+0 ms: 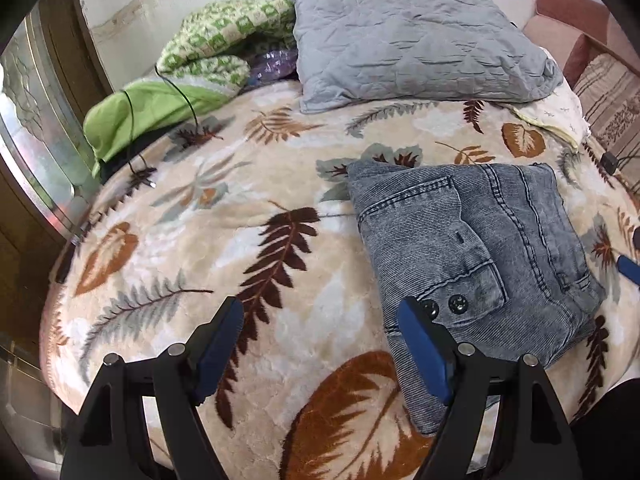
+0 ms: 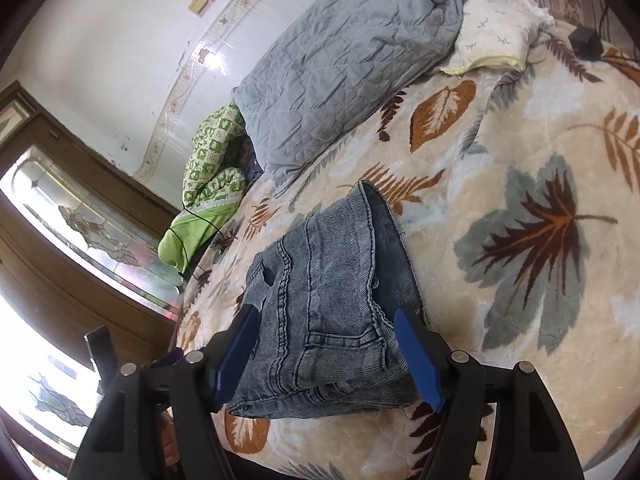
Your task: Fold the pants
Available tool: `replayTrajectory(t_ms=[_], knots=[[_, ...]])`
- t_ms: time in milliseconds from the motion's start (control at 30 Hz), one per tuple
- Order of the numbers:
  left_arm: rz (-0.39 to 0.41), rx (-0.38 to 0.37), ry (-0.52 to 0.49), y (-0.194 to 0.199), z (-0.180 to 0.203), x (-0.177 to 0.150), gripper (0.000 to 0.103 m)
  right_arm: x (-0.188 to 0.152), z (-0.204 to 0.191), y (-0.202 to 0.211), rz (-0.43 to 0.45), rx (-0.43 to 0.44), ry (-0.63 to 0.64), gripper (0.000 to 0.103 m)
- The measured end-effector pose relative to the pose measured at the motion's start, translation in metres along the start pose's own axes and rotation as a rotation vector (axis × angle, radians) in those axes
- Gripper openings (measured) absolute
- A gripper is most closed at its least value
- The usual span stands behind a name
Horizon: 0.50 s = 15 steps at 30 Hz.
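Leaf-print blanket (image 1: 192, 240); grey pillow (image 1: 416, 44) beside green quilt (image 1: 224, 44); black cable (image 1: 132, 136).

The leaf-patterned beige plush blanket (image 1: 224, 240) covering the bed lies bare across its left half, open room for a claw right to the left edge. The folded grey corduroy pants (image 1: 472, 248) fill the near right part. Along the far edge, a quilted grey pillow (image 1: 412, 40) and a green checked blanket bundle (image 1: 224, 40) block the way. A thin black cable (image 1: 132, 136) trails over the far left corner, and a small black charger block (image 1: 610, 162) sits by the right edge.
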<state>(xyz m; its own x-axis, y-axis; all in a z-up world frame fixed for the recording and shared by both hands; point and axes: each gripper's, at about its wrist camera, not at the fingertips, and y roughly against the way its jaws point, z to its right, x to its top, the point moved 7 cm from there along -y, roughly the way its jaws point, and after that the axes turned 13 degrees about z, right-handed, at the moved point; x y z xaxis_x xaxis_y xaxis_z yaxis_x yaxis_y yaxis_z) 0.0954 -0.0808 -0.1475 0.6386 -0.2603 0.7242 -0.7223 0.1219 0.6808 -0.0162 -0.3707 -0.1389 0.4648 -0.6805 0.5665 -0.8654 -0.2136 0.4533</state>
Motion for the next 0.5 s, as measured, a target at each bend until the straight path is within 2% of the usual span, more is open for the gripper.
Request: replayTrajectory(t_ms=[267,500], knots=[[-0.025,-0.02,0.041,-0.013,0.004,0.007,0.08,0.007,0.017,-0.011,-0.014,0.01,-0.102,0.073],[-0.083,-0.119,0.107,-0.018,0.023,0.01,0.08,0.006,0.022,-0.027,-0.037,-0.012,-0.11,0.073]])
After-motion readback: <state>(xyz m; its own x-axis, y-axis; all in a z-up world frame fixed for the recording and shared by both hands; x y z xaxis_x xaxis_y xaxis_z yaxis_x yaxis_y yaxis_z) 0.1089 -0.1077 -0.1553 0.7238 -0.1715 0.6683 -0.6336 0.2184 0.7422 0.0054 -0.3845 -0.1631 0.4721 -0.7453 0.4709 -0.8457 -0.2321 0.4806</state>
